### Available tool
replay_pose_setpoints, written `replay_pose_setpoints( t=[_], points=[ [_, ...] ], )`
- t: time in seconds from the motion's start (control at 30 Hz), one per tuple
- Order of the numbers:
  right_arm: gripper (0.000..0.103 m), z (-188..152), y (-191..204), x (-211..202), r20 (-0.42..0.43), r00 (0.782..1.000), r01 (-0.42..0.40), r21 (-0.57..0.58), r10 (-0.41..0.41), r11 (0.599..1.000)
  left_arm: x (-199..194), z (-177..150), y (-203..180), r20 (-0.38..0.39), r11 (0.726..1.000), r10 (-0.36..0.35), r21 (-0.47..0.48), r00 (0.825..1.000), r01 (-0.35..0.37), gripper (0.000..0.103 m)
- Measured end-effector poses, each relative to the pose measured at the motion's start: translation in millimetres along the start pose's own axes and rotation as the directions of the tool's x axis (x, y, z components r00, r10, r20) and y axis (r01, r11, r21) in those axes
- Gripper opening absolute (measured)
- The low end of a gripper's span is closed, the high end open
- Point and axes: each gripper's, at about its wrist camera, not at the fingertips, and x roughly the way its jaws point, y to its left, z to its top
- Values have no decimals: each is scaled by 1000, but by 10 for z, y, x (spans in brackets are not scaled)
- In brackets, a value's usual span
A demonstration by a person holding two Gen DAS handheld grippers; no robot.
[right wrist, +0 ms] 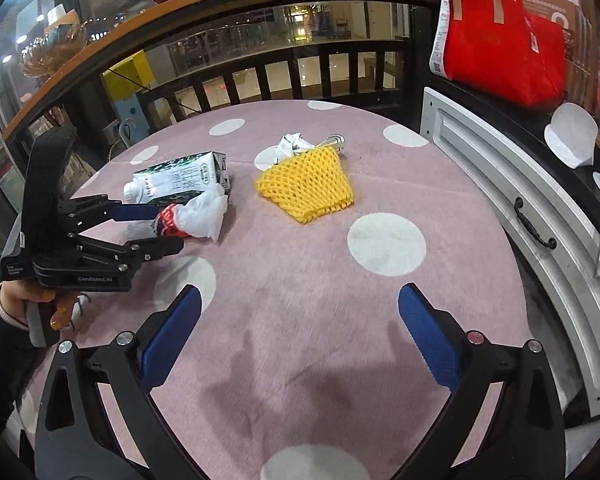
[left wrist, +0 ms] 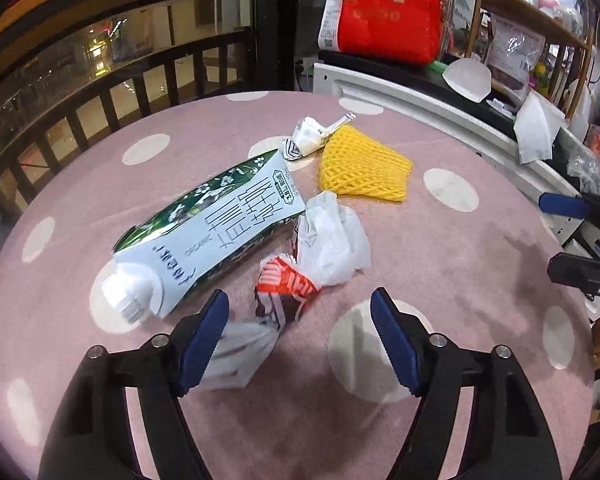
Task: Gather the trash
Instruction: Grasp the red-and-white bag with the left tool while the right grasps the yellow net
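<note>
On the pink dotted tablecloth (left wrist: 472, 264) lie a green-and-white milk carton (left wrist: 216, 224) on its side, a crumpled white bag (left wrist: 334, 236), an orange-red wrapper (left wrist: 284, 286), a yellow foam net (left wrist: 364, 168) and a small crumpled black-and-white wrapper (left wrist: 306, 140). My left gripper (left wrist: 300, 300) is open and low over the cloth. The orange-red wrapper lies between its blue pads, nearer the left one, and neither pad presses on it. In the right wrist view the left gripper (right wrist: 168, 227) straddles that wrapper (right wrist: 171, 219) beside the carton (right wrist: 180, 180). My right gripper (right wrist: 300, 300) is open over bare cloth, short of the net (right wrist: 308, 184).
A white cabinet front with a black handle (right wrist: 500, 188) borders the table's right side. A red bag (left wrist: 388, 12) stands behind it. A black railing (left wrist: 100, 96) runs along the far left edge. A person's hand (right wrist: 40, 304) holds the left gripper.
</note>
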Motion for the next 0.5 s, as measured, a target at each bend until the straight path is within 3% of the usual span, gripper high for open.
replay_pose_setpoints(
  t=[0.1,0.3,0.5],
  points=[
    [97,112,-9,143,-10,1000,6,-22,-7,1000,100,24,-3,-18,1000,-5,20,1000,5,66],
    [97,345,-6,508,-41,998,39,-63,-41,997,163,22,-15,-40,1000,-20,6,999,20,25],
    [97,566,53,882,-68,993,84,-126,-93,988,-79,-8,-115,14,997,-80,-6,997,80,21]
  ],
)
